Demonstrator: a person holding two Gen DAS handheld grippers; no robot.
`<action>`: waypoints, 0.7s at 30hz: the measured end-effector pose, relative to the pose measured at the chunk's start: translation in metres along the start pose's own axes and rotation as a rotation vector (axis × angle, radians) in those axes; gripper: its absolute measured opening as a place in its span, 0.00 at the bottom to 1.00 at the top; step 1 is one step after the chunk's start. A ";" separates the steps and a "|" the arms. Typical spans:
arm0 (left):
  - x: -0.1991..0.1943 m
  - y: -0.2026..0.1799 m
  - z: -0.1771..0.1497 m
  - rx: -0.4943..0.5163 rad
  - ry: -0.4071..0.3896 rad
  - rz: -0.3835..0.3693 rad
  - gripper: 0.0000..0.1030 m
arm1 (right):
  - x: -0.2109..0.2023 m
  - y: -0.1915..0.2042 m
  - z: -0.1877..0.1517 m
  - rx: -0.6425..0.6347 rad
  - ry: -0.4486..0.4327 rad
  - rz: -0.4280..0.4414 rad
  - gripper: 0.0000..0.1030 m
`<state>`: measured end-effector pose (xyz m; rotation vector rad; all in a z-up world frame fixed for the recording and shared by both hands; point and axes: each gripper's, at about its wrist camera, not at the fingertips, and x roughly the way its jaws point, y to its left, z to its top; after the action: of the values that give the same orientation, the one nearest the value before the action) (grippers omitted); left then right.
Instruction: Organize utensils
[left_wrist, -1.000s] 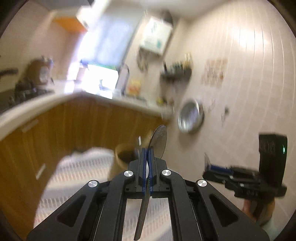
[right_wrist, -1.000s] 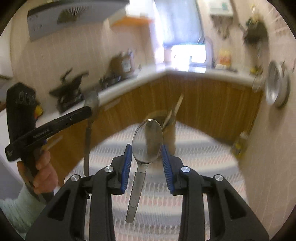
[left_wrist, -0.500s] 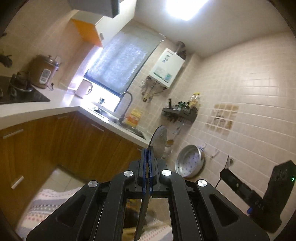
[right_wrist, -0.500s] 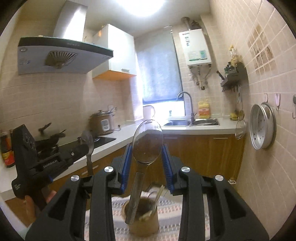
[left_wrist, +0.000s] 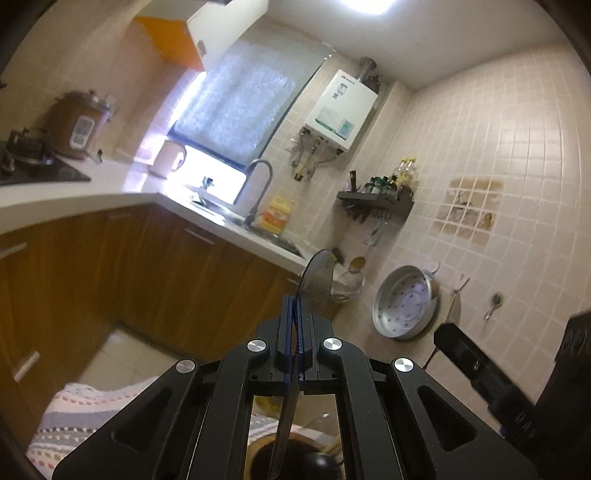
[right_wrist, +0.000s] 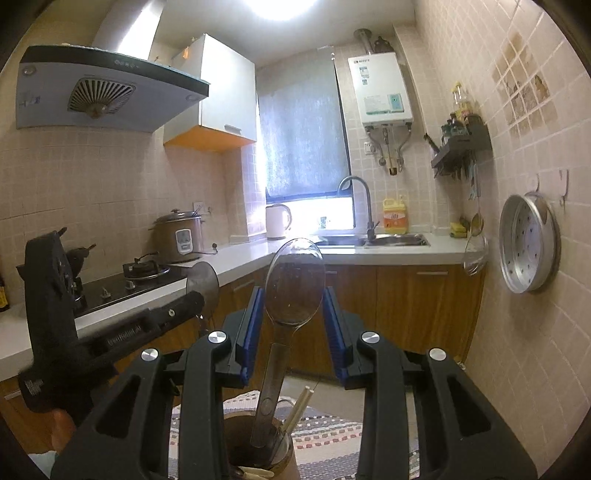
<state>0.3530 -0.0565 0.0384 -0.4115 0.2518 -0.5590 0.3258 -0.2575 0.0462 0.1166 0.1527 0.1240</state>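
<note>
My left gripper (left_wrist: 294, 306) is shut on a metal spoon (left_wrist: 318, 281), seen edge-on, bowl up. Its handle hangs down over the dark mouth of a brown utensil holder (left_wrist: 295, 459) at the bottom edge. My right gripper (right_wrist: 293, 295) is shut on a second metal spoon (right_wrist: 295, 280), its bowl upright between the blue pads (right_wrist: 251, 332). That handle reaches down into the holder (right_wrist: 258, 454), which has pale chopsticks (right_wrist: 299, 406) in it. In the right wrist view the left gripper (right_wrist: 195, 299) is close on the left with its spoon (right_wrist: 202, 282). The left wrist view shows the right gripper (left_wrist: 448, 338) at the right.
The holder stands on a striped mat (right_wrist: 332, 435). Wooden cabinets (right_wrist: 424, 310) under a white counter (right_wrist: 388, 254) run behind, with a sink (right_wrist: 391, 240), kettle (right_wrist: 277, 221), rice cooker (right_wrist: 179, 236) and stove (right_wrist: 125, 284). A steamer pan (right_wrist: 528, 247) hangs on the tiled right wall.
Both views have swung up from the mat to the kitchen walls. The holder has come in close under both grippers. Each gripper still holds its spoon, and the two now stand nearer together.
</note>
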 end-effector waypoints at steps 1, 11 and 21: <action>0.000 0.002 -0.003 0.003 0.008 0.003 0.00 | 0.002 0.000 -0.002 -0.002 0.002 -0.002 0.29; -0.017 0.014 -0.020 -0.002 0.049 0.043 0.00 | -0.006 0.011 -0.018 -0.040 0.030 0.021 0.29; -0.047 0.011 -0.027 0.011 0.080 0.040 0.00 | -0.025 0.028 -0.033 -0.076 0.085 0.048 0.29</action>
<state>0.3102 -0.0302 0.0147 -0.3736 0.3326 -0.5381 0.2929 -0.2301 0.0207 0.0391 0.2295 0.1826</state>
